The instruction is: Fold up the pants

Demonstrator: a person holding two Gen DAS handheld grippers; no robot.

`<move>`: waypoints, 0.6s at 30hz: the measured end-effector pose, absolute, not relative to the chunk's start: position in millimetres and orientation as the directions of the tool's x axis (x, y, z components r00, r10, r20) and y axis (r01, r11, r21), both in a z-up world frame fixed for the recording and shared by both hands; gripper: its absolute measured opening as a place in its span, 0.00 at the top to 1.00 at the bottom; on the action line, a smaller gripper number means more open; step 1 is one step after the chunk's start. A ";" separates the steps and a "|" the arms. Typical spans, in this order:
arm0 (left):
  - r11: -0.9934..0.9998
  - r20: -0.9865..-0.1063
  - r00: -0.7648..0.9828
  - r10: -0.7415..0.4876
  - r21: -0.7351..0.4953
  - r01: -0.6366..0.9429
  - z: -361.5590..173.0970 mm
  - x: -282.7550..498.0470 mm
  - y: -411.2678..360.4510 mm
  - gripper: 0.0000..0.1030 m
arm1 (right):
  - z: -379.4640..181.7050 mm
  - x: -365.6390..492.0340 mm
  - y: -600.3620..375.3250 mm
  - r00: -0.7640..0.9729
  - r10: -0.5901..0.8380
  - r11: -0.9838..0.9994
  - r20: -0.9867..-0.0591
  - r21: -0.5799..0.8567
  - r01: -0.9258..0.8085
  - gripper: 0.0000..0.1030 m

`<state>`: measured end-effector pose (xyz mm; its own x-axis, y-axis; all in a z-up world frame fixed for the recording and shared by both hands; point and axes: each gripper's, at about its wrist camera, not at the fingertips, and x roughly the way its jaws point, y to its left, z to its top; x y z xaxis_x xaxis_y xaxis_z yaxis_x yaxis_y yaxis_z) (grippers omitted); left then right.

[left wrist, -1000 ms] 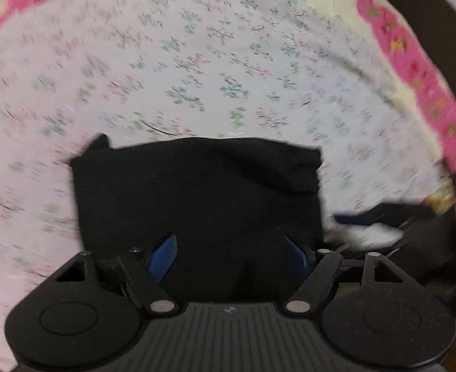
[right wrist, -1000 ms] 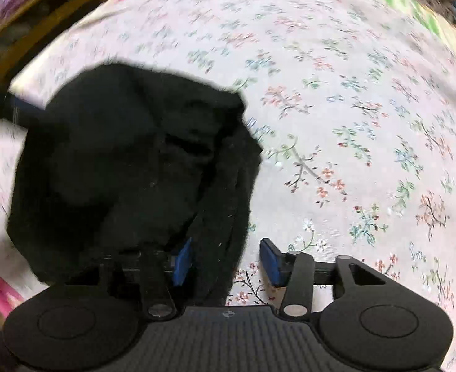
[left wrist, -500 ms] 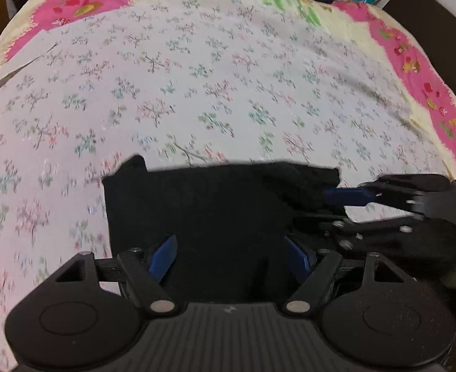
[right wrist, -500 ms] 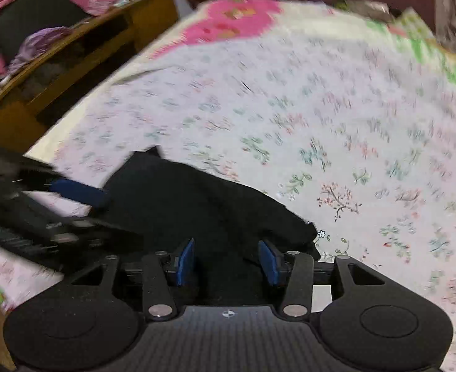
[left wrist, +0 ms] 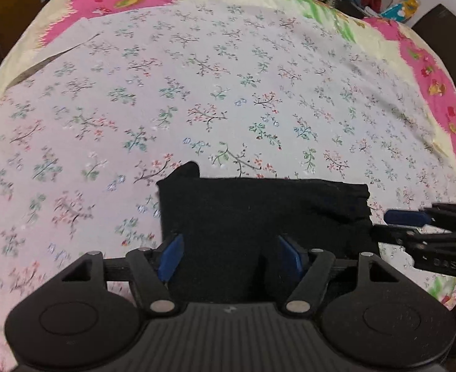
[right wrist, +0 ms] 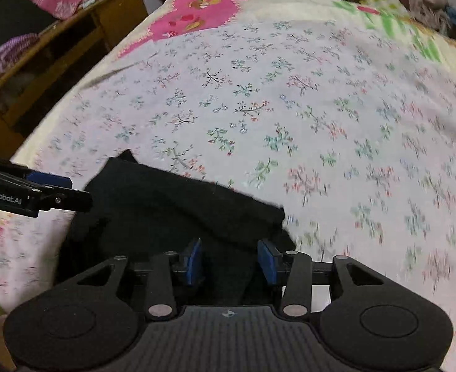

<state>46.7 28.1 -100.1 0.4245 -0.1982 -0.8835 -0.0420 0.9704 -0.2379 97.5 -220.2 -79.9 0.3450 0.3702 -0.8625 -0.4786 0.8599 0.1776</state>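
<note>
Pants (left wrist: 258, 217): black, folded into a compact rectangle, lying on the floral bedsheet (left wrist: 215, 93) near its front edge.
Left gripper (left wrist: 228, 259): jaws closing, wide apart over the near edge; no pad visibly presses the cloth.
Right gripper (right wrist: 229, 262): jaws opening, narrower gap, fabric between them (contact cannot be told).
Technique: judged a finishing step; release fully, lift straight, avoid dragging layers.
Surroundings: wooden shelf (right wrist: 73, 43) beside the bed.
</note>
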 end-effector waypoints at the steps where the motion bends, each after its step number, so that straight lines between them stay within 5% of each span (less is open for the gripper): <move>1: 0.973 -0.887 0.422 -0.187 -0.227 -0.047 -97.5 44.0 25.1 0.27 | -75.6 93.3 -222.9 0.334 0.385 0.857 -0.860 0.199 -0.476 0.72; 7: 0.978 -0.883 0.445 -0.148 -0.199 -0.068 -81.7 34.1 1.8 0.26 | -57.2 77.5 -216.0 0.345 0.416 0.831 -0.841 0.199 -0.519 0.71; 18: 0.989 -0.860 0.510 0.018 -0.060 -0.137 -49.4 15.7 -30.1 0.08 | -35.9 64.6 -221.2 0.352 0.478 0.789 -0.805 0.217 -0.574 0.58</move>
<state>15.7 -30.1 -49.4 0.5102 0.0184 -0.8599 -0.1371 0.9887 -0.0602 64.6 -221.2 -35.9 0.3521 0.4779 -0.8047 -0.5743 0.7892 0.2174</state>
